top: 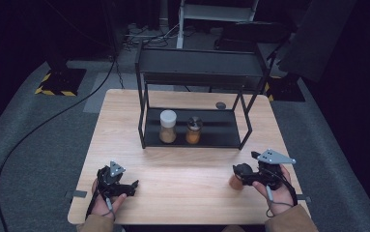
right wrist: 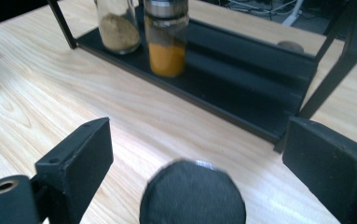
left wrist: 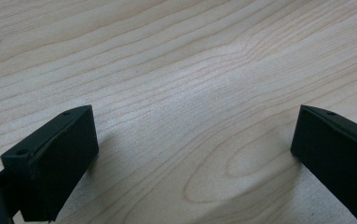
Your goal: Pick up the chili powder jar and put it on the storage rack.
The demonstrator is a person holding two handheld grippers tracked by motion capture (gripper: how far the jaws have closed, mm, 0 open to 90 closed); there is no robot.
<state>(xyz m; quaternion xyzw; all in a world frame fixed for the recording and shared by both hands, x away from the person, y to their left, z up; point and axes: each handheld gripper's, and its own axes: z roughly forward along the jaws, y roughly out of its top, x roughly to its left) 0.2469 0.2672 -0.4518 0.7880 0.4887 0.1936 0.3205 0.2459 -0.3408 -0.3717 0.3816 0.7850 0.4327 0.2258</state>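
Right gripper: at about 4 o'clock on the surface, jaws spread wide to either side of a black-capped jar; they have not closed on it.
Black-capped jar: stands upright on the surface in front of the rack, its brownish body just under the gripper nose; likely lined up for a grasp around the cap or shoulder.
Left gripper: rests low at 7 o'clock, jaws wide apart over bare wood, probably parked out of the way.
Rack: black two-tier frame at 12 o'clock; white-lidded jar and silver-lidded jar stand side by side at the left of the lower shelf.
Open room: right half of the lower shelf is free; the front lip and right upright post are the edges to clear.
Surface edge: near edge is close behind both hands.
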